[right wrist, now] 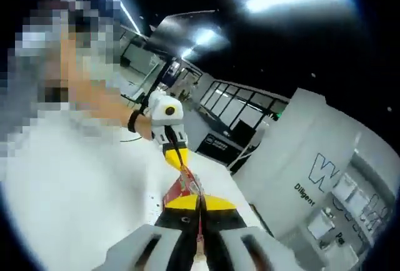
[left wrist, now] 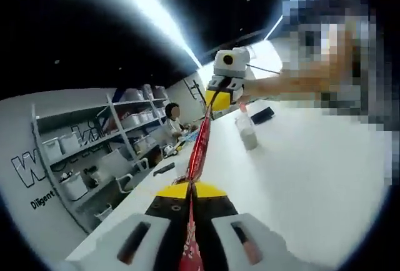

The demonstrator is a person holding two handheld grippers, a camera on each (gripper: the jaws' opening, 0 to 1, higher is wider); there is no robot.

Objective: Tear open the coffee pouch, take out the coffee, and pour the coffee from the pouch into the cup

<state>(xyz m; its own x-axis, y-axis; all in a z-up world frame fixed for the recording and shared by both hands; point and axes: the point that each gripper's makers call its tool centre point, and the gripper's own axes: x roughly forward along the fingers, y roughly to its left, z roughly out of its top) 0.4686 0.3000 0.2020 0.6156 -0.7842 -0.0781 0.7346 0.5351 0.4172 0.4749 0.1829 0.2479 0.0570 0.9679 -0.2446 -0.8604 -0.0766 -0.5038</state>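
Two grippers pinching one red pouch (left wrist: 199, 149) edge-on above the bench (left wrist: 300, 177).
Left gripper (left wrist: 189, 221) jaws pressed on near end, right gripper (left wrist: 220, 93) on far end; print unreadable.

Big white worktop (left wrist: 312, 177) under long bright ceiling lights (left wrist: 144, 9) on a dark ceiling. Off to the left gripper view's left there's grey shelving (left wrist: 94, 152) stacked with white bins, and a white wall (right wrist: 312, 165) with lettering, plus dark-framed glass partitions (right wrist: 244, 112) further back.

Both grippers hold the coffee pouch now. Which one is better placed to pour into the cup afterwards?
Likely the right gripper: in the left gripper view it holds the pouch end nearest the cup.
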